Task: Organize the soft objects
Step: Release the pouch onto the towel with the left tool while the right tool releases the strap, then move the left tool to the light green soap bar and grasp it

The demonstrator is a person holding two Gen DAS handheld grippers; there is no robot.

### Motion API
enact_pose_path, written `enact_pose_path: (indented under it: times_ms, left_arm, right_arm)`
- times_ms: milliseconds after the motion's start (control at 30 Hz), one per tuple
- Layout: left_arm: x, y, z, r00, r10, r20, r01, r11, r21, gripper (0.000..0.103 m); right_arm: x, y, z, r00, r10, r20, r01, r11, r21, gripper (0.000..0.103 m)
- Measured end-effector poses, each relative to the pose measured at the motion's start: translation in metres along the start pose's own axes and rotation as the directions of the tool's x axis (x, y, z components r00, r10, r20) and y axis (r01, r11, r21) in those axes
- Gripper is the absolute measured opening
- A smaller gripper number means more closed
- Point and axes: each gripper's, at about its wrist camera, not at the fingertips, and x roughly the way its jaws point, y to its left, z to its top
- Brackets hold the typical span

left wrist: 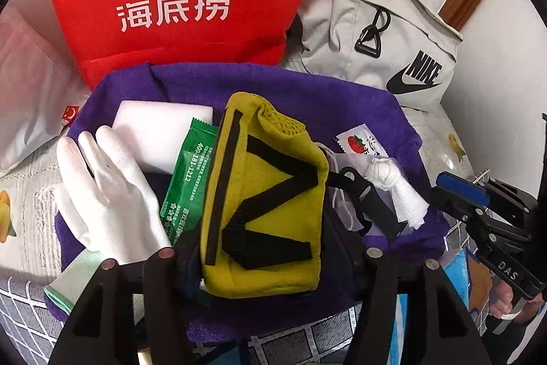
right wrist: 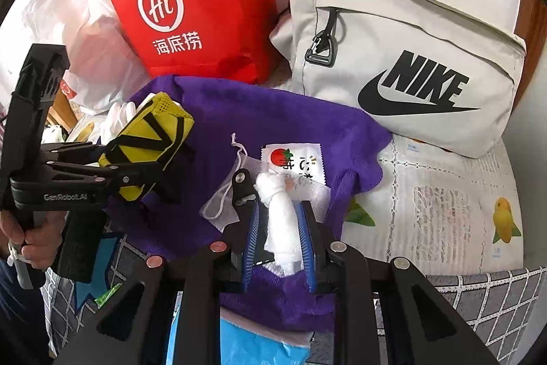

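The right gripper (right wrist: 278, 248) pinches a knotted white cloth (right wrist: 282, 221) over the purple towel (right wrist: 290, 115); beside it, the left gripper (left wrist: 261, 253) straddles the yellow pouch (left wrist: 270, 204), fingers spread. Next probably calls for placing each tidily.

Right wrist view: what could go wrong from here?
The right gripper is shut on the white cloth roll, which lies over a mesh drawstring bag and a black clip; lifting may snag them.
The yellow pouch sits only by its end in the left gripper, and the grip is unclear. It may slip onto the white glove and green packet.
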Motion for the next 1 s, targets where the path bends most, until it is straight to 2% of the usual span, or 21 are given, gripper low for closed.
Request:
enact_pose_path:
  times_ms: [67, 100, 433, 633, 1000]
  left_arm:
    - [-0.002, -0.002, 0.000, 1.000, 0.004, 0.010, -0.004, 1.000, 0.003, 0.076]
    - [-0.003, -0.003, -0.001, 1.000, 0.010, 0.013, -0.010, 1.000, 0.007, 0.077]
    - [-0.025, -0.010, -0.011, 0.998, 0.038, 0.041, -0.038, 0.999, 0.014, 0.077]
    - [-0.053, -0.015, -0.024, 0.995, 0.048, 0.084, -0.049, 0.999, 0.010, 0.077]
    - [-0.109, -0.013, -0.078, 0.987, 0.063, 0.145, -0.062, 0.998, -0.013, 0.077]
  right_arm:
    - [-0.002, 0.001, -0.002, 1.000, 0.000, -0.001, 0.000, 1.000, -0.002, 0.024]
    - [-0.003, 0.000, -0.003, 1.000, -0.002, 0.000, 0.002, 1.000, -0.001, 0.024]
    - [-0.024, 0.004, -0.014, 1.000, -0.009, 0.016, 0.009, 1.000, 0.005, 0.024]
    - [-0.045, 0.012, -0.025, 0.999, -0.008, 0.039, 0.008, 1.000, 0.006, 0.024]
    - [-0.087, 0.050, -0.057, 0.997, 0.032, 0.075, -0.030, 0.999, -0.029, 0.025]
